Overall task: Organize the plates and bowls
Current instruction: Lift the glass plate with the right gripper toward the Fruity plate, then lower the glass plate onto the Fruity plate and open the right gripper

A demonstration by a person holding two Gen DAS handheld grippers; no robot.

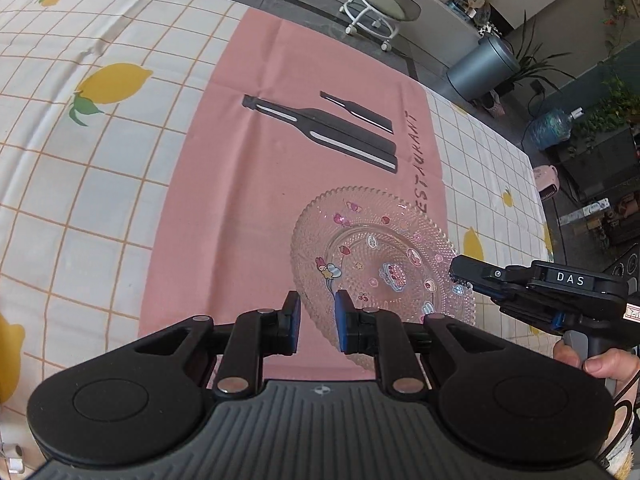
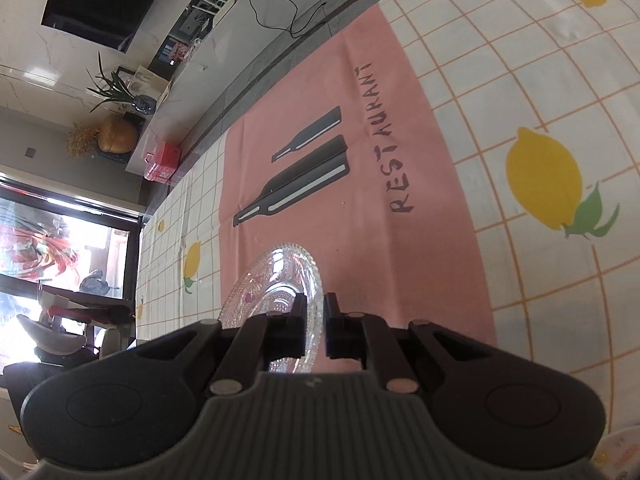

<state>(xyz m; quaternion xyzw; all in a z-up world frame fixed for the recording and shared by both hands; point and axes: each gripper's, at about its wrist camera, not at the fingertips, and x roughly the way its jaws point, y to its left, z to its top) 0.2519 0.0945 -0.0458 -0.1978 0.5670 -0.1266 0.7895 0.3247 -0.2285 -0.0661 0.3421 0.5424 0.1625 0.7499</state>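
A clear glass plate (image 1: 380,268) with cartoon stickers and a beaded rim is over the pink placemat (image 1: 224,184). My right gripper (image 1: 460,276) is shut on its right rim; in the right wrist view the plate (image 2: 280,288) stands edge-on between the fingers of that gripper (image 2: 316,312). My left gripper (image 1: 318,312) is open, its fingers either side of the plate's near left rim, not closed on it. No bowls are in view.
A lemon-print checked tablecloth (image 1: 80,200) covers the table. The placemat shows printed bottle shapes (image 1: 320,132) and the word RESTAURANT. Beyond the far table edge are a white stool (image 1: 376,12), a grey bin (image 1: 480,68) and plants.
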